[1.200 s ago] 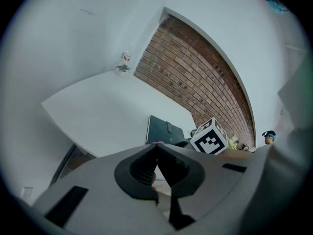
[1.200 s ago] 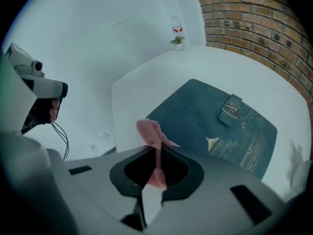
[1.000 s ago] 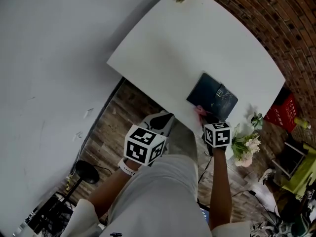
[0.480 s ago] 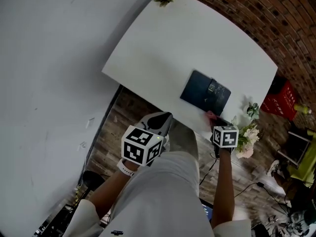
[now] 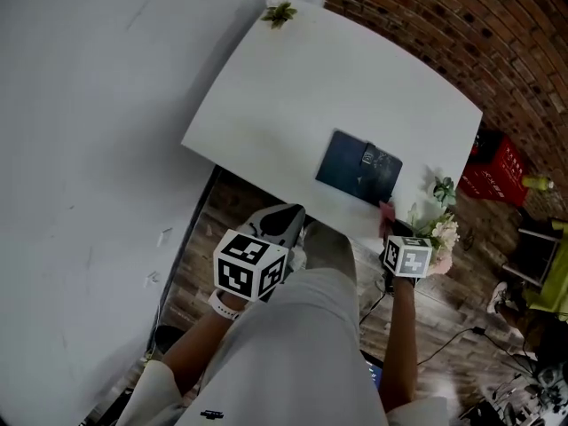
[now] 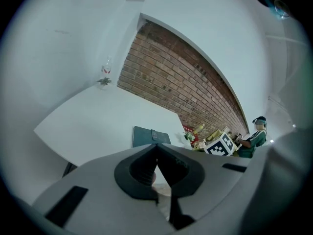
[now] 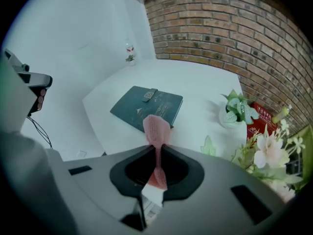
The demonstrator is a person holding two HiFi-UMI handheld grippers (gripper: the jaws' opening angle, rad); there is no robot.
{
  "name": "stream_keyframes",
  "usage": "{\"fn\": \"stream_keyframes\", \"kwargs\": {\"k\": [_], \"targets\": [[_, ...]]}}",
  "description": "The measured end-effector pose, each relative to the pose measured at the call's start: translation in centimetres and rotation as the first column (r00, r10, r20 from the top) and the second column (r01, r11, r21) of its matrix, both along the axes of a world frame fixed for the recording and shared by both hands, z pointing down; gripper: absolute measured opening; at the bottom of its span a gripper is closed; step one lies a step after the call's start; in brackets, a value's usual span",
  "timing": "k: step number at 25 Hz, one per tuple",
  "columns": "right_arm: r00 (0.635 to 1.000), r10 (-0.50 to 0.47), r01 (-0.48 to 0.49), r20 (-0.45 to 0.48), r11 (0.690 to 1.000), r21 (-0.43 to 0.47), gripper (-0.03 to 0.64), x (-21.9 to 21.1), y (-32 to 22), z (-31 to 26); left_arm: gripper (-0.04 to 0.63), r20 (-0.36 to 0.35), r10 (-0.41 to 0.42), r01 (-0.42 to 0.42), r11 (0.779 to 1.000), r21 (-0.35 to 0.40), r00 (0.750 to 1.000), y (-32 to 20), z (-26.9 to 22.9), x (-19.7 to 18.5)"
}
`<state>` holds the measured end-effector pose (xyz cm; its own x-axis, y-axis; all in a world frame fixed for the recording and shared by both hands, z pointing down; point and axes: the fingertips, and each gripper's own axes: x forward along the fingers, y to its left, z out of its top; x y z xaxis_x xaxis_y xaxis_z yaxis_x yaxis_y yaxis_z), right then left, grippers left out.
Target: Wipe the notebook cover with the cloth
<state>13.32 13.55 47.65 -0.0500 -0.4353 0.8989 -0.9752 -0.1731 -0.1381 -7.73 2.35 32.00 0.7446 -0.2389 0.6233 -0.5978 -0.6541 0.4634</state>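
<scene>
Near the front edge of the white table (image 5: 293, 87), head view, the dark notebook (image 5: 358, 169) lay closed. Left gripper view: the left gripper (image 6: 156, 148) had its jaws together on nothing, off the table. Right gripper view: the right gripper (image 7: 157, 153) pinched the pink cloth (image 7: 156, 126), short of the cover. Wiping looked not yet begun; the whole cover was left.

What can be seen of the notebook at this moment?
The notebook is dark teal with a smooth, leather-like cover and a small metallic clasp on its front. It is closed and lies flat on the white table, close to the near edge and angled to it. Nothing rests on it. The pink cloth, pinched in the right gripper, hangs just short of it, apparently not touching.
</scene>
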Motion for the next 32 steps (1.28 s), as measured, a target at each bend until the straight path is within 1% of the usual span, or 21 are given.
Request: {"fn": "stream_keyframes", "kwargs": {"k": [3,6,8,11,13,15,18,22,24,28,30,32], "targets": [[0.999,-0.034,0.036,-0.026,0.997,0.070,0.038,-1.3,-0.4,-2.8,0.018,-0.017,0.005,-0.004,1.000,0.023,1.000,0.3,-1.4,-0.4],[0.995,-0.043,0.056,-0.091,0.986,0.155,0.038,-2.4,-1.3,-7.9,0.018,-0.030,0.015,-0.013,0.998,0.054,0.999,0.4,-2.7,-0.5],[0.991,-0.032,0.060,-0.127,0.972,0.228,0.038,-2.7,-1.9,-11.2,0.018,-0.046,0.025,-0.021,0.997,0.080,0.999,0.2,-3.7,-0.3],[0.988,-0.008,0.060,-0.156,0.942,0.330,0.038,-3.0,-2.5,-15.8,0.018,-0.078,0.041,-0.031,0.991,0.128,0.996,-0.3,-5.8,0.1],[0.985,0.005,0.064,-0.173,0.917,0.395,0.037,-3.0,-2.7,-18.8,0.018,-0.098,0.054,-0.038,0.986,0.163,0.994,-0.6,-7.5,0.4],[0.986,0.017,0.061,-0.165,0.886,0.459,0.038,-3.2,-2.8,-21.6,0.018,-0.113,0.065,-0.042,0.979,0.200,0.991,-1.0,-9.1,0.5],[0.991,0.035,0.045,-0.132,0.830,0.556,0.037,-3.6,-2.6,-25.4,0.018,-0.134,0.079,-0.042,0.966,0.255,0.988,-1.5,-11.3,0.4],[0.992,0.042,0.047,-0.119,0.753,0.656,0.036,-4.9,-1.8,-29.6,0.018,-0.156,0.082,-0.032,0.953,0.300,0.984,-1.5,-13.5,-0.3],[0.994,0.050,0.033,-0.098,0.716,0.697,0.035,-5.7,-1.6,-31.1,0.018,-0.168,0.078,-0.022,0.950,0.312,0.983,-1.6,-14.3,-0.7],[0.990,0.055,0.064,-0.131,0.652,0.755,0.035,-7.1,-1.0,-32.9,0.018,-0.185,0.072,-0.011,0.950,0.311,0.980,-1.5,-14.8,-1.1],[0.988,0.056,0.079,-0.146,0.631,0.772,0.034,-7.4,-0.7,-33.3,0.018,-0.192,0.072,-0.010,0.952,0.306,0.979,-1.3,-14.8,-1.2],[0.985,0.062,0.086,-0.158,0.621,0.779,0.034,-7.5,-0.4,-33.2,0.018,-0.200,0.074,-0.010,0.953,0.303,0.977,-1.0,-14.9,-1.2]]}}
